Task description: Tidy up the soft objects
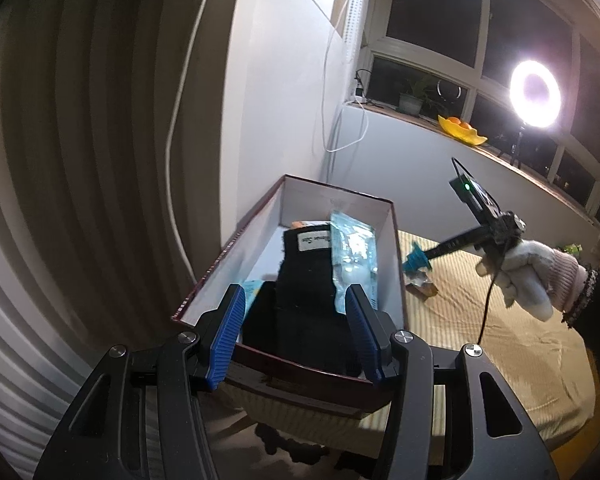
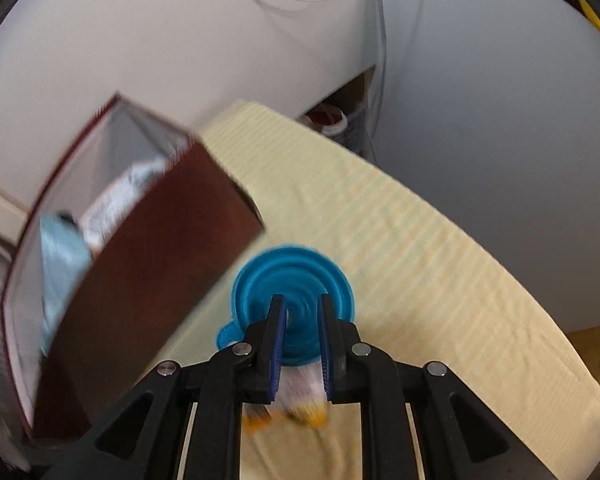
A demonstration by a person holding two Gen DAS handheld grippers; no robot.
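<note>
A dark red box (image 1: 396,248) with a white inside stands on the yellow cloth. In it lie a black fabric item (image 1: 308,292) with a white label and a clear blue packet (image 1: 352,256). My left gripper (image 1: 296,300) is open above the box's near end, its jaws either side of the black fabric. My right gripper (image 2: 302,300) is shut on a blue ribbed funnel (image 2: 292,280), held above the cloth just right of the box (image 2: 148,264). The funnel also shows in the left wrist view (image 1: 418,261).
A clear wrapper with an orange item (image 1: 422,286) lies on the yellow cloth (image 1: 500,340) beside the box, under the right gripper (image 2: 296,404). A white wall and hanging cables (image 1: 332,80) stand behind the box. A ring light (image 1: 535,94) and yellow fruit bowl (image 1: 462,128) are by the window.
</note>
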